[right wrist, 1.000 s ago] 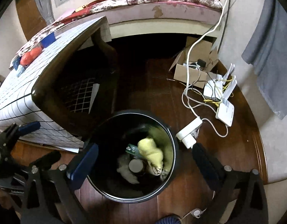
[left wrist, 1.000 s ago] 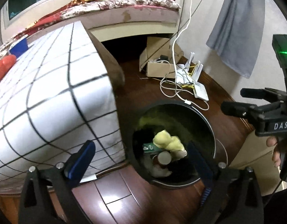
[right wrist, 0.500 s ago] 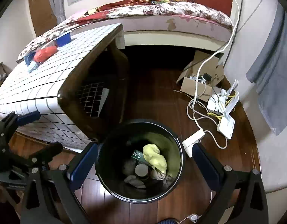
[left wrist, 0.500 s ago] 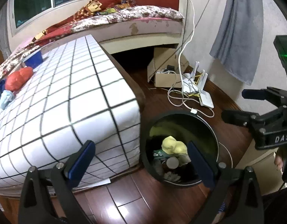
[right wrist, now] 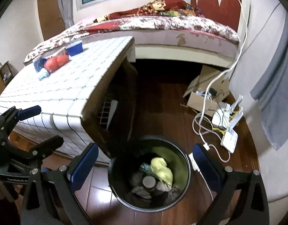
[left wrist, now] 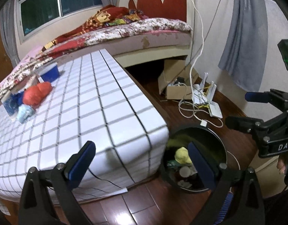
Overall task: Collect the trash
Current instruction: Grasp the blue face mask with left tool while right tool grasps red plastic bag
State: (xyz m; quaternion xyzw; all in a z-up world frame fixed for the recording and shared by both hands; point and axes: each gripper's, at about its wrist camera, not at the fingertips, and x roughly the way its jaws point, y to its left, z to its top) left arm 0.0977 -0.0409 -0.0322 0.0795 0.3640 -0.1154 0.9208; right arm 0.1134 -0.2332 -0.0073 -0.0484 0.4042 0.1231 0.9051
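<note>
Both grippers hang empty above the floor, the left gripper (left wrist: 142, 161) and the right gripper (right wrist: 145, 161) each with its jaws spread wide and nothing between them. The black bin (right wrist: 185, 170) sits right below the right jaws and just under the inner finger of the left pair, already holding a yellow crumpled wad (right wrist: 161, 169), a small round lid (right wrist: 149, 181) and some pale scraps.

What seems left to collect lies well beyond the left jaws, far across the tiled surface (left wrist: 98, 101): an orange crumpled bag (left wrist: 37, 92), a pale blue wad (left wrist: 24, 112) just beside it, and a blue tub (left wrist: 50, 73) a little further back.

The risk I'd watch for is the reach. Those pieces sit pressed close together by what looks like a book, so spread jaws coming in low could shove the blue wad aside or nip two things at once. The orange bag looks soft and slippery; a shallow pinch might let it slide out on the carry and land on the floor short of the bin. The surface corner juts just beside the bin's rim, so a swinging gripper could clip it. I'd leave the white cables (right wrist: 200, 129) beyond the right jaws alone.
</note>
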